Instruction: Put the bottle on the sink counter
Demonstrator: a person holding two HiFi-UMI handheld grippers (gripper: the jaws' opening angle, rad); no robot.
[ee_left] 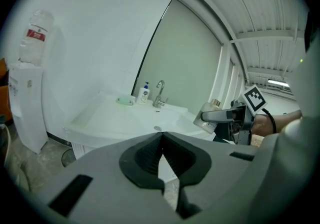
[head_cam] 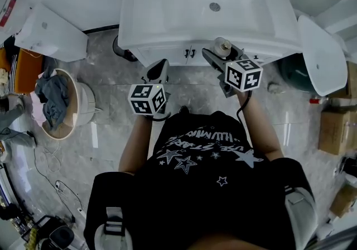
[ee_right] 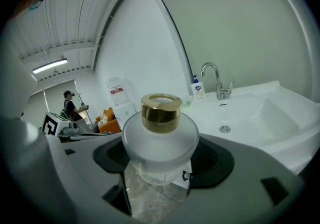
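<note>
1. Currently your right gripper (ee_right: 160, 155) pinches the bottle (ee_right: 160, 138). Both jaws press on its frosted white body, one on each side, and its gold cap (ee_right: 161, 112) stands upright above them.
2. Bottle position: in the head view the bottle (head_cam: 223, 46) sits at the tip of your right gripper (head_cam: 218, 57), just at the front edge of the sink counter (head_cam: 268, 17), towards its right end.
3. The right gripper view shows marbled floor (ee_right: 150, 195) under the bottle's base, so it is not resting on the counter.
4. Beyond the bottle lie the basin, the faucet (ee_right: 216, 80) and a soap bottle (ee_right: 198, 89) at the back.
5. Your left gripper (ee_left: 162, 160) has its jaws pressed together on nothing. In the head view it hangs over the floor in front of the cabinet, left of the bottle and well apart from it.
</note>
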